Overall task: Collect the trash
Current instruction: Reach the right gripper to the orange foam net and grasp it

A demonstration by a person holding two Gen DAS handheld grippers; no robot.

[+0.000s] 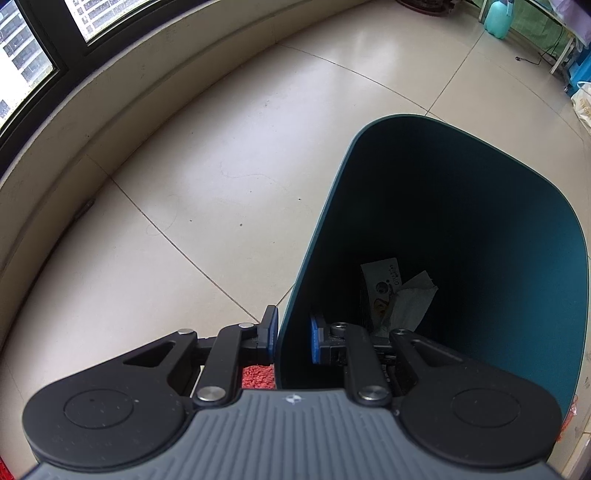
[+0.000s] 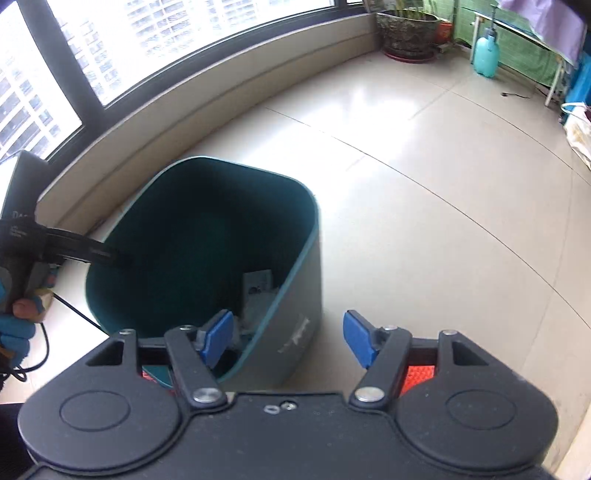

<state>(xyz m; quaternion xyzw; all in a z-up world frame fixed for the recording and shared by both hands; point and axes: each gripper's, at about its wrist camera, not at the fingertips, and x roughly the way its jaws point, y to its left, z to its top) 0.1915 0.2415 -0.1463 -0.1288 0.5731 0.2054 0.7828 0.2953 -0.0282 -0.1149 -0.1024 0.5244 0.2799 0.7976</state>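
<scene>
A dark teal trash bin (image 1: 517, 258) stands on the tiled floor. My left gripper (image 1: 293, 334) is shut on the bin's near wall, with one blue pad outside and the other inside. Crumpled paper and a printed card (image 1: 402, 295) lie at the bottom of the bin. In the right wrist view the same bin (image 2: 295, 314) sits low and left of centre, and the paper trash (image 2: 258, 284) shows inside. My right gripper (image 2: 286, 334) hangs open above the bin's near right wall, holding nothing. A blue-gloved hand (image 2: 14, 332) is at the left edge.
A low ledge under the windows (image 2: 221, 85) curves behind the bin. A potted plant (image 2: 406, 33), a turquoise spray bottle (image 2: 485, 55) and a green-covered table stand at the far end. A white bag (image 2: 580, 136) lies at the right. Pale floor tiles (image 2: 424, 221) spread to the right.
</scene>
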